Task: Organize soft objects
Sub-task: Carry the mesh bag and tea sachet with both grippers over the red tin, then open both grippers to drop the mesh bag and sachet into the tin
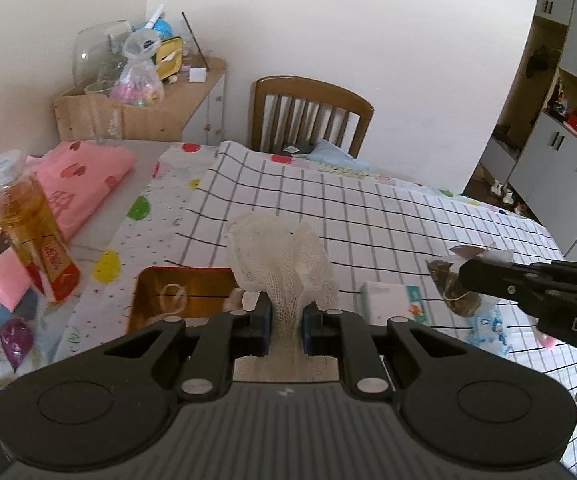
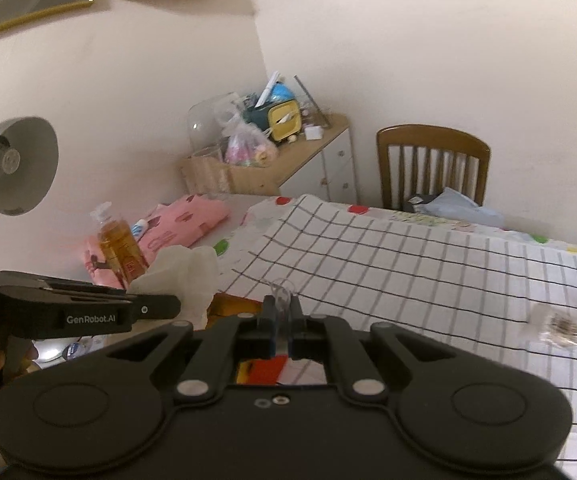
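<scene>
My left gripper (image 1: pixel 286 320) is shut on a white gauze cloth (image 1: pixel 278 256) and holds it up above a gold metal tin (image 1: pixel 176 296) on the checked tablecloth. The gauze also shows in the right wrist view (image 2: pixel 184 276), held by the left gripper (image 2: pixel 176 306). My right gripper (image 2: pixel 284 320) is shut on a clear plastic packet (image 2: pixel 282 292). In the left wrist view the right gripper (image 1: pixel 462 274) holds this packet (image 1: pixel 454 280), with brown contents, above the table at the right.
An amber bottle (image 1: pixel 28 228) stands at the left by a pink cloth (image 1: pixel 76 184). A tissue pack (image 1: pixel 396 304) and a blue packet (image 1: pixel 488 328) lie on the checked cloth (image 1: pixel 368 216). A wooden chair (image 1: pixel 308 112) stands behind. A desk lamp (image 2: pixel 16 164) is left.
</scene>
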